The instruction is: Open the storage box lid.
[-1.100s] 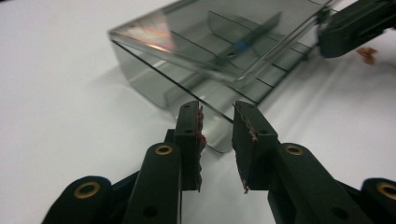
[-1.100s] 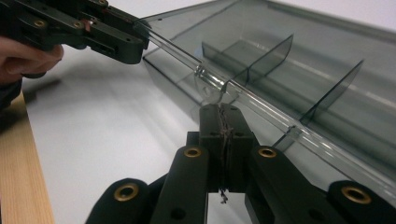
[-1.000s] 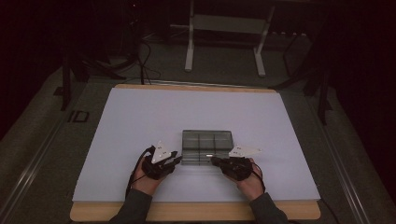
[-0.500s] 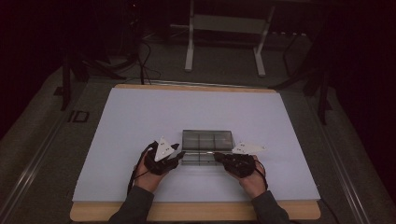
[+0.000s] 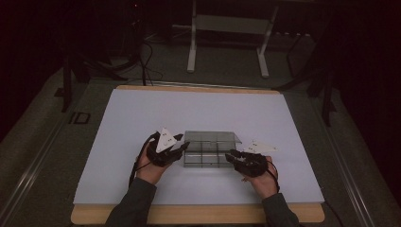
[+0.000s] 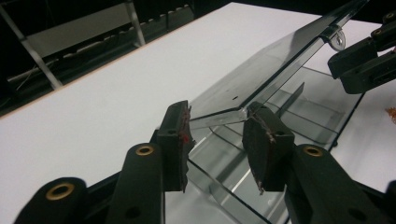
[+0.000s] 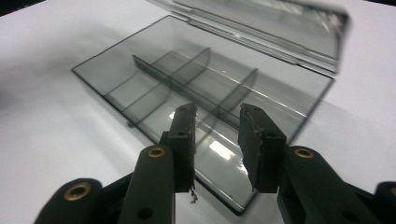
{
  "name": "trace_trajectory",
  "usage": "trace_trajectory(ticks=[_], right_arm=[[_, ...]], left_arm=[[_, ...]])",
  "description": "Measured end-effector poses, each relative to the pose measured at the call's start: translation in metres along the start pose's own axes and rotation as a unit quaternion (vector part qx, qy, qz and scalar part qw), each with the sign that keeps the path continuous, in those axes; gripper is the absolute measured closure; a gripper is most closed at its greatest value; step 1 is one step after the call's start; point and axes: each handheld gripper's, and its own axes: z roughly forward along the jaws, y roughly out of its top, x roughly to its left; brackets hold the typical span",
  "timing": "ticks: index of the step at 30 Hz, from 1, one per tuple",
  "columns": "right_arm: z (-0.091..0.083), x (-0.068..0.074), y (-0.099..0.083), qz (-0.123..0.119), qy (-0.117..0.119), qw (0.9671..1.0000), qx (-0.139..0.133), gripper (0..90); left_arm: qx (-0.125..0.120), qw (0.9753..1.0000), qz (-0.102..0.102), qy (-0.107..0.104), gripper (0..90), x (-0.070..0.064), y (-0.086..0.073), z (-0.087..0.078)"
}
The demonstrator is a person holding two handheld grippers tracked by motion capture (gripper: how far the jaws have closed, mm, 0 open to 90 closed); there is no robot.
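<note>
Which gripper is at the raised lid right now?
The left gripper: its jaws straddle the clear lid's corner. The right gripper hovers open over the box's base.

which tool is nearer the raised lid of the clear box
Left. The left tool has the lid corner between its jaws; the right tool sits open over the box's tray, below the lid.

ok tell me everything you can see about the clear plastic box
The clear plastic box is a shallow, smoke-tinted transparent organiser with thin dividers that split its tray into small compartments, all empty. It lies flat on the white table cover, near the person's edge. Its hinged lid is raised partway, tilted over the tray. The left claw is open with a lid corner between its pads; actual contact is unclear. The right claw is open over the tray's near edge.
</note>
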Motion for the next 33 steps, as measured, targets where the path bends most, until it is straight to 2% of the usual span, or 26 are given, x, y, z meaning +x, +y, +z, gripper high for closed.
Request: trace_trajectory(ticks=[5, 10, 18, 25, 33], right_arm=[[-0.001, -0.008, -0.003, 0.015, -0.018, 0.9997, 0.004, 64.1], [-0.002, -0.012, -0.004, 0.017, -0.028, 0.9995, 0.004, 64.1], [0.000, -0.015, -0.008, 0.019, -0.040, 0.9990, 0.011, 63.3], [0.003, -0.015, -0.010, 0.016, -0.050, 0.9985, 0.018, 64.4], [0.007, -0.014, -0.012, 0.009, -0.054, 0.9981, 0.027, 67.6]], left_arm=[[0.007, 0.9999, 0.011, 0.000, 67.0, 0.004, 0.006, 0.006], [0.013, 0.9997, 0.022, -0.004, 69.9, 0.007, 0.012, 0.010], [0.007, 1.0000, 0.007, -0.001, 73.7, 0.017, 0.017, 0.016], [0.012, 0.9999, 0.007, 0.002, 77.6, 0.023, 0.019, 0.018], [0.016, 0.9999, 0.006, 0.001, 77.3, 0.027, 0.022, 0.023]])
